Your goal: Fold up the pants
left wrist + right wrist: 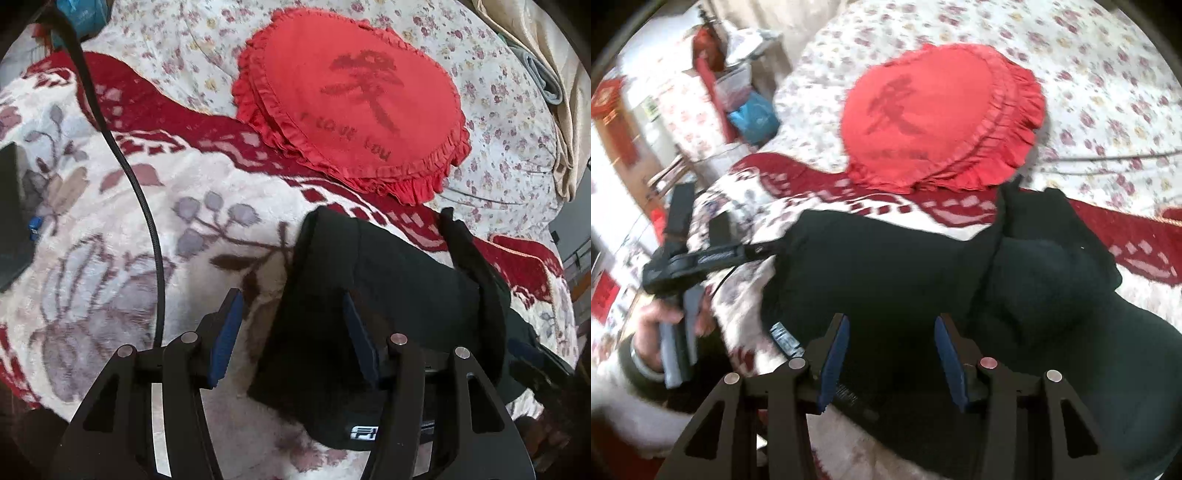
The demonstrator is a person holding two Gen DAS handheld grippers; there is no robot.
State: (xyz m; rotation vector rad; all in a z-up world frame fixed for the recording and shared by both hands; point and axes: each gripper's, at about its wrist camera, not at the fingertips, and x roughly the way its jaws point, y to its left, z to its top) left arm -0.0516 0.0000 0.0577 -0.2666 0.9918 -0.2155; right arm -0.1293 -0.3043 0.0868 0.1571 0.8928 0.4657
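The black pants [399, 277] lie bunched and partly folded on a fleece blanket [110, 229] with grey and red flowers. A white logo label [364, 432] shows at their near edge. My left gripper [291, 297] is open at the pants' left edge: its right finger is over the fabric, its left finger over the blanket. In the right wrist view the pants [886, 258] stretch across the bed, and my right gripper [891, 319] hangs open just above them, its blue pads clear of the cloth. A hand holds the left gripper [679, 258] at the far left.
A red heart-shaped ruffled pillow [354, 107] lies beyond the pants on a flowered sheet [498, 110]. A black cable [147, 221] runs over the blanket on the left. Beige cloth [569, 110] hangs at the far right. A blue bag [753, 114] and clutter stand beside the bed.
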